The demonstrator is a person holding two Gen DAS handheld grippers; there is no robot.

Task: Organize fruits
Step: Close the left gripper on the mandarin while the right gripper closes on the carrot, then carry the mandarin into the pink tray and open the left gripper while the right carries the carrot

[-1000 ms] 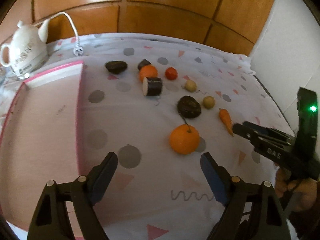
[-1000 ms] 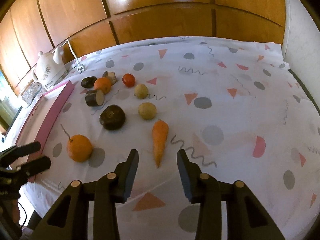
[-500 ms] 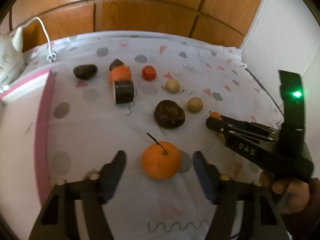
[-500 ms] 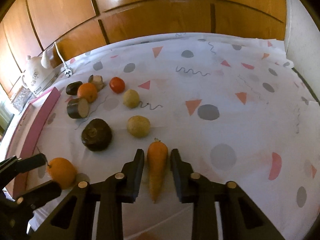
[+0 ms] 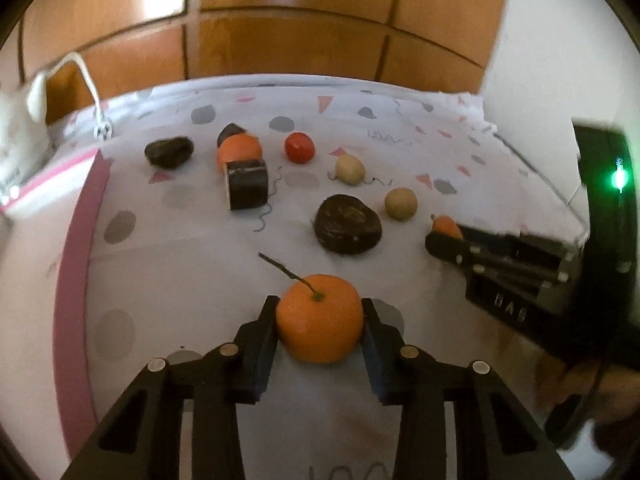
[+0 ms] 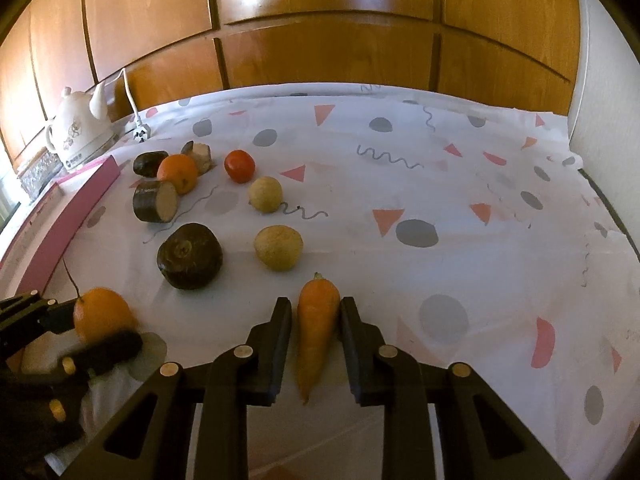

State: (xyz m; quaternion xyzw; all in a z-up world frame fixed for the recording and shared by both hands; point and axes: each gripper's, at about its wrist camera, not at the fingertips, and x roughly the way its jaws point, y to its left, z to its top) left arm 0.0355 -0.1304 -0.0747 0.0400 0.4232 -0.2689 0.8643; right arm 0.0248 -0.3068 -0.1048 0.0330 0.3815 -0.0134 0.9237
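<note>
1. On the bench [image 6: 400, 168], which is covered by a white cloth printed with grey dots and pink triangles, the produce lies in a loose group toward the left side.
2. Left gripper [image 5: 320, 322]: its jaws have just been closing and now pinch the stemmed orange [image 5: 319, 317], with one pad against each flank. The orange rests on the cloth beside the pink-edged tray [image 5: 72, 280].
3. Right gripper [image 6: 316, 318]: its jaws are drawn in on the carrot [image 6: 316, 332] and grip its thick upper part. The carrot lies along the gripper's axis, stem end pointing away and thin tip toward the camera.
4. In the left wrist view, the right gripper [image 5: 444, 238] appears at the right edge with the carrot's orange top [image 5: 446, 225] showing at its fingertips; a green light glows on its body.
5. In the right wrist view, the left gripper [image 6: 92, 326] appears at the lower left, clamped on the same orange [image 6: 102, 312].
6. Remaining items, all apart from both grippers:
   - a dark round root [image 6: 189, 256] and two pale round potatoes [image 6: 279, 248] [image 6: 265, 194] near the middle;
   - a cut dark cylinder [image 6: 155, 202] just beside a second orange [image 6: 178, 172];
   - a red tomato [image 6: 239, 165] and a dark oblong piece [image 6: 149, 163] farther back.
7. A white kettle [image 6: 80, 136] stands at the far left corner.
</note>
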